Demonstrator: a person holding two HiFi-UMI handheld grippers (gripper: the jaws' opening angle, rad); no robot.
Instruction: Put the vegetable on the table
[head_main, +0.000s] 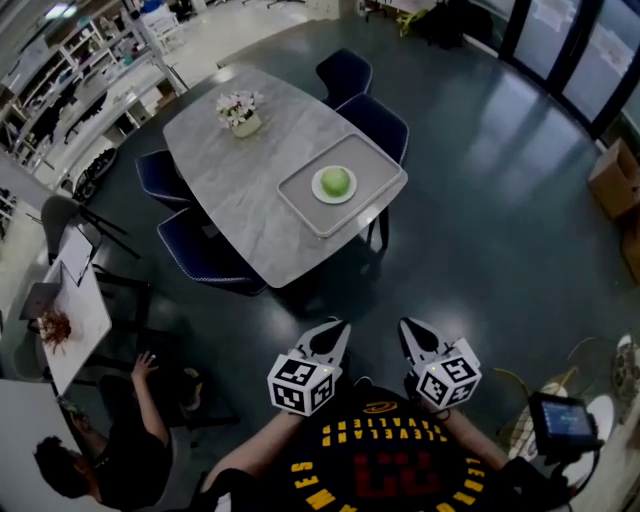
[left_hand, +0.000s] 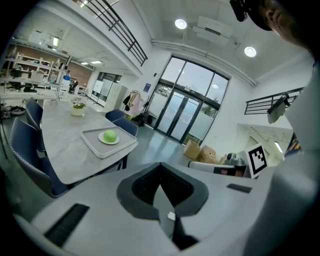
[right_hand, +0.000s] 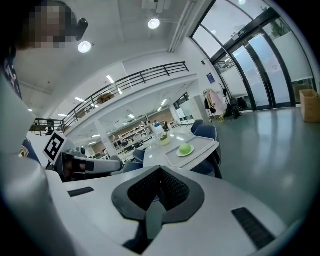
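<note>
Right now we hold both tools close to our chest, well short of any work. Our left gripper (head_main: 333, 332) has its jaws pressed together with nothing between them. Our right gripper (head_main: 409, 330) is the same, its pads meeting on nothing. Carried closed and low like this, we judge, they are at rest for the walk-up rather than set for a grasp.

Both point ahead over the dark floor (head_main: 480, 230) toward the table (head_main: 225, 175), which stands well apart from us. On its near end sits a grey tray (head_main: 376, 168), and in it a white plate (head_main: 318, 190) bears the vegetable (head_main: 336, 181), round and pale green. That end faces us, so it seems the easy side to approach.

Farther along the top a pot of flowers (head_main: 240, 108) stands apart from the tray. The bare surface between them is likely room for the vegetable. Blue chairs (head_main: 378, 122) are tucked round the table.

We take the step in hand to be the approach. The jaws must part before anything can be taken.
</note>
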